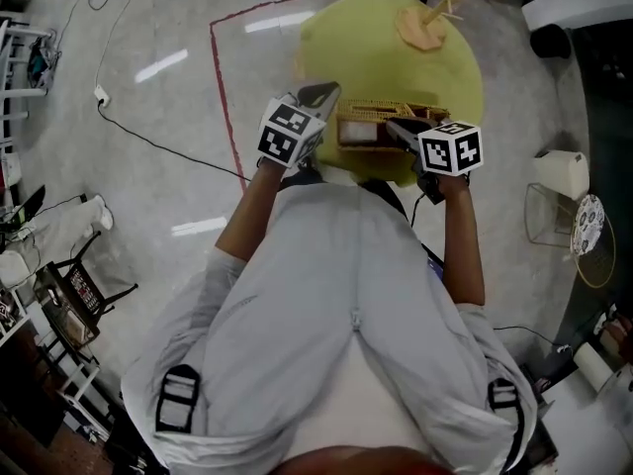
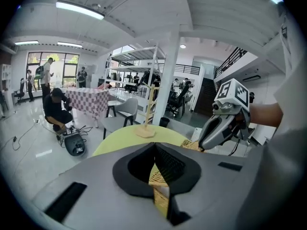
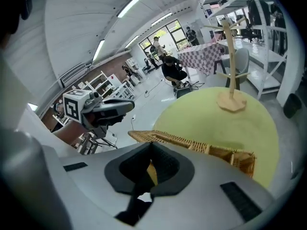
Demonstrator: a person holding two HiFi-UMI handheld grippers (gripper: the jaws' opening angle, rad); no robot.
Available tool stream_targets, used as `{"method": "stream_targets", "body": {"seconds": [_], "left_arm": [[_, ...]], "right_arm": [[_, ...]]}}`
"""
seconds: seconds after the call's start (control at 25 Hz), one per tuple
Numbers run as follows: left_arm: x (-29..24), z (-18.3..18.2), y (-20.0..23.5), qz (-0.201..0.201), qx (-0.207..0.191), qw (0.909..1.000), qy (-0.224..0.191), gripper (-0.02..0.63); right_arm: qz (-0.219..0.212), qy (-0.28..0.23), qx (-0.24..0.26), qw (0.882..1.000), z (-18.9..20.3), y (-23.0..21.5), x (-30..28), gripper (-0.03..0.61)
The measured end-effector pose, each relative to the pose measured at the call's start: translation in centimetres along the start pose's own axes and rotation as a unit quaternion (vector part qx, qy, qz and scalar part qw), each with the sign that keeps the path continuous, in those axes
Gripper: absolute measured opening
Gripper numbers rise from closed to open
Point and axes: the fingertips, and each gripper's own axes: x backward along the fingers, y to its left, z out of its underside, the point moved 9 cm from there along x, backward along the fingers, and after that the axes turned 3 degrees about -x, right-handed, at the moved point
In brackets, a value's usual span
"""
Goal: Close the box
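Observation:
A woven wicker box (image 1: pixel 374 127) sits at the near edge of a round yellow-green table (image 1: pixel 386 43). Its flat lid (image 3: pixel 192 144) is lifted and runs as a long wicker panel from the box's right end toward the left. My left gripper (image 1: pixel 326 95) is at the box's left end; in the left gripper view its jaws (image 2: pixel 154 150) are shut with a strip of wicker (image 2: pixel 160 186) between them. At the box's right front, my right gripper (image 1: pixel 398 129) has its jaws (image 3: pixel 151 151) nearly together, and a sliver of wicker (image 3: pixel 151 172) shows in the gap.
A wooden peg stand (image 1: pixel 427 23) stands on the far side of the table. A red tape line (image 1: pixel 223 87) and a cable (image 1: pixel 148 137) mark the floor to the left. A white bin (image 1: pixel 562 174) stands at right. Chairs (image 2: pixel 122 111) and people are beyond the table.

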Motion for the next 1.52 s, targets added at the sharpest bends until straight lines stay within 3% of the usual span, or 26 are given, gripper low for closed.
{"method": "stream_targets", "body": {"seconds": [0.4, 0.8, 0.92, 1.16, 1.36, 1.52], "left_arm": [[1.0, 2.6, -3.3, 0.008, 0.003, 0.9997, 0.021, 0.029], [1.0, 7.1, -6.7, 0.022, -0.023, 0.9976, 0.061, 0.029], [2.0, 7.2, -7.8, 0.004, -0.027, 0.9988, 0.040, 0.029], [6.2, 6.7, -13.5, -0.068, -0.028, 0.9970, -0.023, 0.029], [10.5, 5.9, -20.1, -0.103, -0.030, 0.9915, -0.074, 0.029], [13.8, 5.5, -24.7, -0.113, -0.047, 0.9882, -0.093, 0.029]], "right_arm": [[-0.004, 0.034, -0.055, 0.998, 7.4, -0.8, -1.8, 0.033], [0.054, 0.014, -0.085, 0.995, 12.2, -2.2, -4.3, 0.044], [0.063, -0.004, -0.063, 0.996, 12.3, -2.2, -2.8, 0.093], [0.079, -0.092, 0.017, 0.992, 14.1, 0.4, 4.9, 0.082], [0.118, -0.163, 0.085, 0.976, 16.5, 3.8, 12.8, 0.051], [0.148, -0.209, 0.124, 0.959, 18.4, 7.2, 18.0, 0.039]]}}
